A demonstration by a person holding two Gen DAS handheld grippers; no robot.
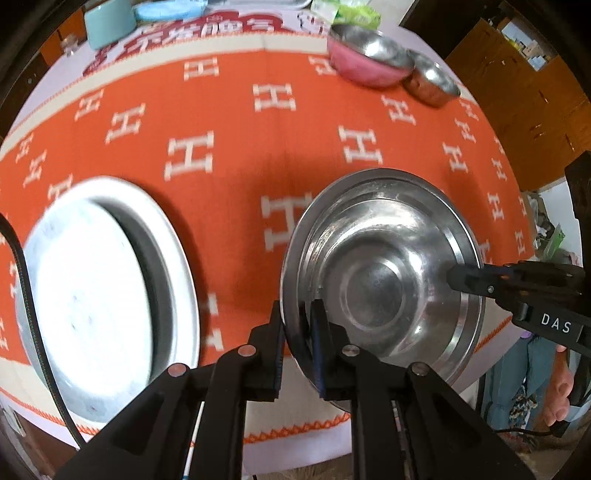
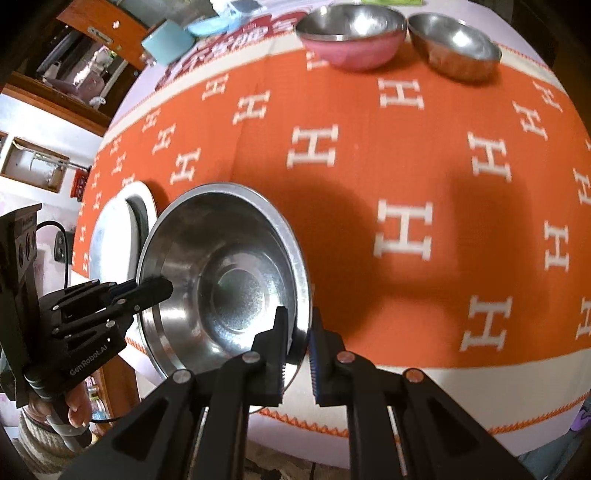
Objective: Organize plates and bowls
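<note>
A wide, shallow steel dish is carried by both grippers over the front of the orange tablecloth. My left gripper is shut on its near-left rim, and it also shows in the right wrist view as the left gripper. On the opposite rim, my right gripper is shut too, and its fingertips reach in from the right in the left wrist view as the right gripper. A white plate lies on the cloth to the left of the dish.
At the far side stand a pink bowl with a steel inside and a smaller steel bowl. A teal cup and a blue dish sit at the back left. The table's front edge is close.
</note>
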